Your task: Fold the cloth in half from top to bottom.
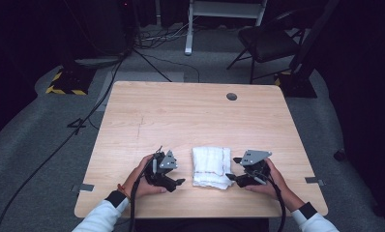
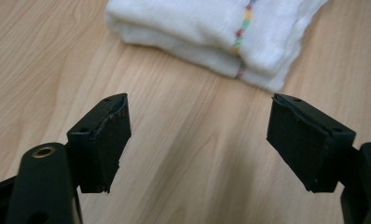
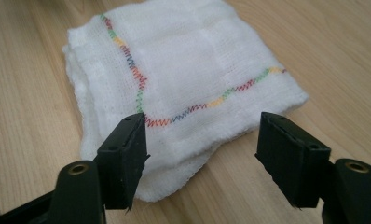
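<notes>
While the folded white cloth (image 1: 210, 166) lies near the surface's (image 1: 181, 116) 6 o'clock edge, left tool (image 1: 180, 182) at its 9 o'clock and right tool (image 1: 231, 177) at 3 o'clock stand apart, empty; folding looks complete.

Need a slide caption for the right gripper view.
Open right gripper poised over the folded white cloth on the wooden table.

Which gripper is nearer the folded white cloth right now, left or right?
Right. The right gripper sits open at the folded white cloth's edge, one jaw over its corner in the right gripper view. The left gripper is open too, with bare table between it and the cloth.
</notes>
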{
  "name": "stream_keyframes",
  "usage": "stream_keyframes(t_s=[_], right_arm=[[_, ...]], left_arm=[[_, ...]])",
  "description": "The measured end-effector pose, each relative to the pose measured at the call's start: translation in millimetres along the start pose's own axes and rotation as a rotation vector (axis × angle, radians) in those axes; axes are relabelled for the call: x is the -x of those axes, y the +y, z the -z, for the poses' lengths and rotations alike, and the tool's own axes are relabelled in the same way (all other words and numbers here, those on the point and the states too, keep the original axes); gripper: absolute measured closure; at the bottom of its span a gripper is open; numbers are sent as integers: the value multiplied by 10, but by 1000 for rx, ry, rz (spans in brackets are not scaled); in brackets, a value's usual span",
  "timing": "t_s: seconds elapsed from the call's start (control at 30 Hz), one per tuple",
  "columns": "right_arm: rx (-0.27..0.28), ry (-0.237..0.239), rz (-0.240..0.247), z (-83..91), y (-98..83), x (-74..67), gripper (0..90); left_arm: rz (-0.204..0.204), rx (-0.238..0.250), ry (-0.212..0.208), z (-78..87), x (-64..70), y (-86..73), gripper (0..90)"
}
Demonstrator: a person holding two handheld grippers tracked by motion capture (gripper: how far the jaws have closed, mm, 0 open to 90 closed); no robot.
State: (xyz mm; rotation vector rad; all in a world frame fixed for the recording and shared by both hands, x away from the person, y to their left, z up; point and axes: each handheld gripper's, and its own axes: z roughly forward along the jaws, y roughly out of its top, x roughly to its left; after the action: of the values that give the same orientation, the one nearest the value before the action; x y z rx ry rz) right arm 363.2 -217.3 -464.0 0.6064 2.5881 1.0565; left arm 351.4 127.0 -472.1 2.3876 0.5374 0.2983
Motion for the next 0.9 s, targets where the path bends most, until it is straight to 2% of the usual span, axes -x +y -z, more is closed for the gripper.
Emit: stream_keyframes(t_s=[0.07, 0.23, 0.4, 0.7, 0.9], right_arm=[[4, -14, -2, 50, 12, 28, 334], [15, -47, -6, 172, -10, 121, 332], [3, -101, -9, 258, -71, 197, 324], [-25, -152, -24, 358, -235, 313, 323], [-46, -182, -58, 435, -397, 398, 313]], left_arm=[[-14, -11, 30, 29, -28, -40, 217], [3, -14, 65, 114, -110, -141, 212], [18, -15, 109, 197, -167, -239, 205], [45, -39, 186, 326, -250, -464, 205], [66, -43, 211, 415, -295, -565, 205]])
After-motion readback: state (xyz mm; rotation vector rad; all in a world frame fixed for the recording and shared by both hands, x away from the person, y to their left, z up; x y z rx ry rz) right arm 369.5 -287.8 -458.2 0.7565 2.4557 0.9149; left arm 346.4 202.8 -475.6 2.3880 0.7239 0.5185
